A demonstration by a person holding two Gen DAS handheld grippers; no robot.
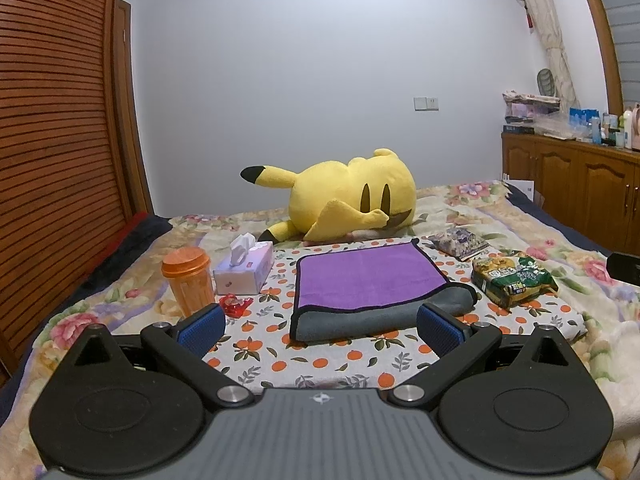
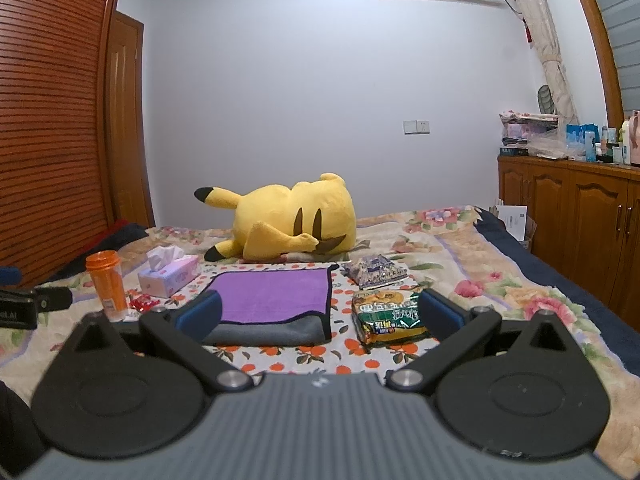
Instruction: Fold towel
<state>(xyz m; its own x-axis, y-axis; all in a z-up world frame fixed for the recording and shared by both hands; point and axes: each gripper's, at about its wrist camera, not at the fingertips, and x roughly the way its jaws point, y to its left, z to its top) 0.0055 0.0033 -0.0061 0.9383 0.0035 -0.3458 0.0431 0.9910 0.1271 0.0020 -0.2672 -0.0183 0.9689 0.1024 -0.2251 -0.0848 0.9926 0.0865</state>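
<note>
The folded towel (image 1: 368, 292) is seen lying ahead of the left hand-held gripper (image 1: 320, 326) and right hand-held gripper (image 2: 320, 312); both are held apart, empty.

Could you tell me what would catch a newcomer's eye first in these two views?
Most striking is the big yellow plush, lying on its side at the far end of the bed. In front of it, on the orange-print cloth, lies the towel, purple over grey, already folded over. An orange cup and tissue box stand to its left; both the left gripper and right gripper are open.
</note>
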